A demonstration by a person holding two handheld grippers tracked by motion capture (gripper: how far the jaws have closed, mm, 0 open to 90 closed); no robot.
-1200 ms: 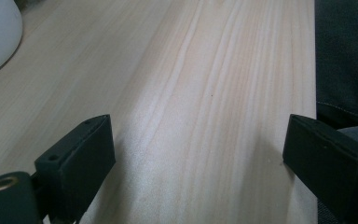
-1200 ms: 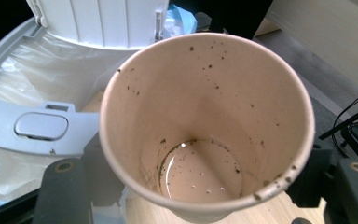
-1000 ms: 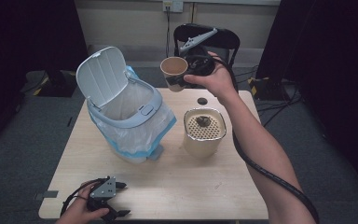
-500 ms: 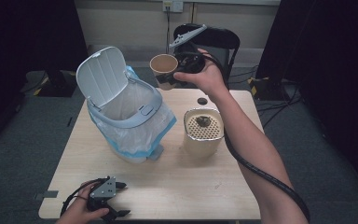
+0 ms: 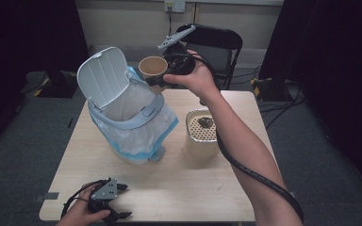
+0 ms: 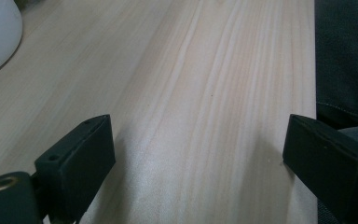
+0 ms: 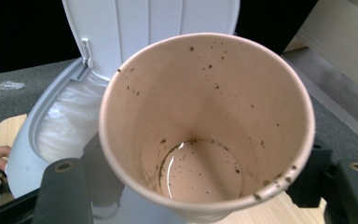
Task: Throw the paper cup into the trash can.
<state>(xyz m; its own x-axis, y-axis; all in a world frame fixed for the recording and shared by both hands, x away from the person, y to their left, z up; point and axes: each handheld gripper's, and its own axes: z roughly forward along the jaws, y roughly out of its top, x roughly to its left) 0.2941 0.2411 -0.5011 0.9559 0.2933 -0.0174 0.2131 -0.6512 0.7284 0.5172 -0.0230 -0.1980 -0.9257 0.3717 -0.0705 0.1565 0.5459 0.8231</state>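
Brown paper is what the right hand-held gripper (image 5: 158, 81) is clamped on: a used brown paper cup (image 5: 153, 68), its inside flecked with dark grounds and a little liquid at the bottom (image 7: 200, 170), pinched low on its wall between the black jaws. Over the last second the cup has travelled left from above the far middle of the surface and now hangs in the air just right of the white plastic bin's (image 5: 122, 123) raised flip lid (image 5: 102, 75), close to the open mouth lined with a clear bag. It looks as if the cup is about to be tipped or dropped into the bin; it is still upright. To the right stands a cream canister with a perforated top (image 5: 201, 133), untouched. At the near left edge, the left hand-held gripper (image 5: 107, 207) rests on the pale wooden surface (image 5: 179, 183), jaws spread wide and empty.
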